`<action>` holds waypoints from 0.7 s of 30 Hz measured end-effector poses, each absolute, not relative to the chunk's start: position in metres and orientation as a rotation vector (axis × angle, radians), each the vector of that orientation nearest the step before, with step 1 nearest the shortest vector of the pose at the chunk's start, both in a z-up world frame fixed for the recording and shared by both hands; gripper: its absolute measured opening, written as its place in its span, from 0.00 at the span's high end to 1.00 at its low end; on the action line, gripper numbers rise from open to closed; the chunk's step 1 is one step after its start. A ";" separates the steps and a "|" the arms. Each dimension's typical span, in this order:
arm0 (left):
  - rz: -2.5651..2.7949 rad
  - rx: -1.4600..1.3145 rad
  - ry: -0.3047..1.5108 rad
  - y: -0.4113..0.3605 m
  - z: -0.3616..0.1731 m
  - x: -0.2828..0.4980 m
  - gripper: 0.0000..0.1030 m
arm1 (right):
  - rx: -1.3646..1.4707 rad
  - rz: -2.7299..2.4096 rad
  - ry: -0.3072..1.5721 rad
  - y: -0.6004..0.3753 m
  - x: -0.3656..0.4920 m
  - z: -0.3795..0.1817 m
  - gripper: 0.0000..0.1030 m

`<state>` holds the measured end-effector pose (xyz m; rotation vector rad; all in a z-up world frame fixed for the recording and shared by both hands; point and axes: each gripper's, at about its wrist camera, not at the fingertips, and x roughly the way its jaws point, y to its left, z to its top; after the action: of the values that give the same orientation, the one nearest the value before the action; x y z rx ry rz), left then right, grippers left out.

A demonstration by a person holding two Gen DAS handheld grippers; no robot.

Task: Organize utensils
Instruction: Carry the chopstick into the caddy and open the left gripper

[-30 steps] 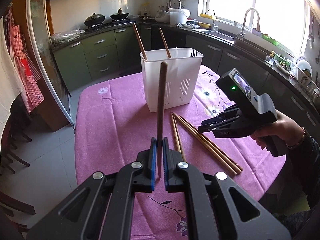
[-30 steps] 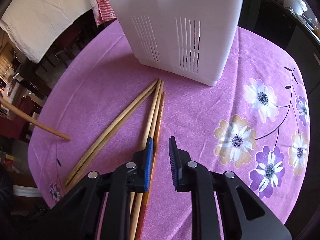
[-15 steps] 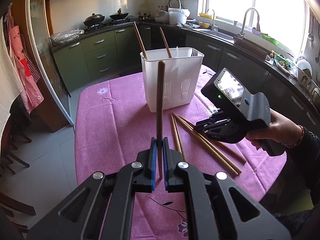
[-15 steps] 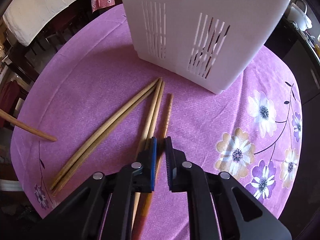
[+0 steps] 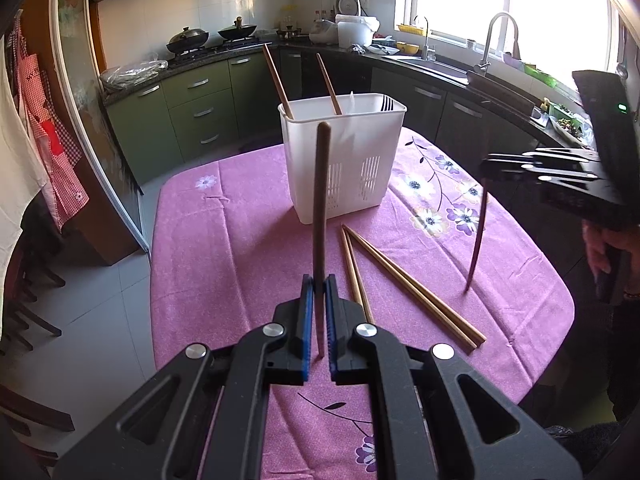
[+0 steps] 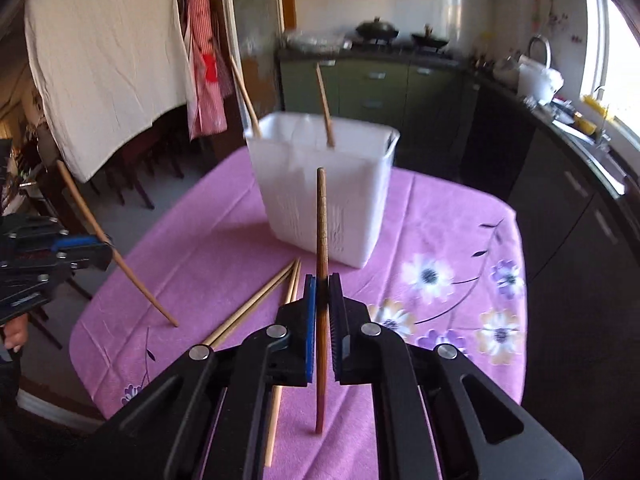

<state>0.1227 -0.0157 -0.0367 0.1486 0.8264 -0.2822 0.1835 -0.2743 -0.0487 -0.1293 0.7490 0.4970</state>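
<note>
My left gripper [image 5: 316, 286] is shut on a dark brown chopstick [image 5: 321, 200], which stands nearly upright above the pink tablecloth. My right gripper [image 6: 322, 292] is shut on another brown chopstick [image 6: 322, 220], lifted off the table and pointing toward the white utensil holder [image 6: 320, 192]. In the left wrist view the right gripper [image 5: 486, 168] hangs at the right edge with its chopstick [image 5: 478, 236] sloping down. The holder [image 5: 344, 160] has two chopsticks [image 5: 276, 80] leaning in it. Several loose chopsticks [image 5: 400, 280] lie on the cloth in front of it.
The round table [image 5: 224, 248] wears a pink flowered cloth and drops off to a tiled floor on the left. Green kitchen cabinets [image 5: 192, 108] and a sink counter [image 5: 440, 68] ring the back. A white cloth [image 6: 108, 60] hangs to the left in the right wrist view.
The right gripper shut on one chopstick from the pile on the table and lifted it up and away. My left gripper kept still with its chopstick.
</note>
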 end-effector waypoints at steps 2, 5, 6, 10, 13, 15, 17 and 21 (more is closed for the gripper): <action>-0.281 0.151 0.825 -0.016 -0.037 0.123 0.94 | -0.125 0.491 0.735 -0.291 0.176 -0.043 0.93; -0.274 0.150 0.823 -0.016 -0.037 0.124 0.94 | -0.115 0.467 0.711 -0.301 0.165 -0.042 0.93; -0.273 0.149 0.824 -0.017 -0.036 0.123 0.94 | -0.104 0.468 0.708 -0.304 0.163 -0.042 0.93; -0.286 0.138 0.840 -0.017 -0.034 0.124 0.94 | -0.074 0.473 0.702 -0.312 0.153 -0.044 0.93; -0.302 0.130 0.840 -0.019 -0.024 0.126 0.94 | -0.057 0.476 0.701 -0.319 0.148 -0.044 0.93; -0.319 0.129 0.827 -0.021 -0.011 0.129 0.94 | -0.050 0.477 0.696 -0.322 0.144 -0.045 0.93; -0.332 0.133 0.807 -0.026 0.006 0.133 0.94 | -0.037 0.480 0.690 -0.326 0.141 -0.045 0.93; -0.346 0.145 0.727 -0.039 0.055 0.148 0.94 | -0.008 0.484 0.680 -0.334 0.138 -0.048 0.93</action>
<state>0.1481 -0.0389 0.0545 0.1447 0.7269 -0.3463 0.1375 -0.3340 -0.0476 -0.0085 0.6802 0.4843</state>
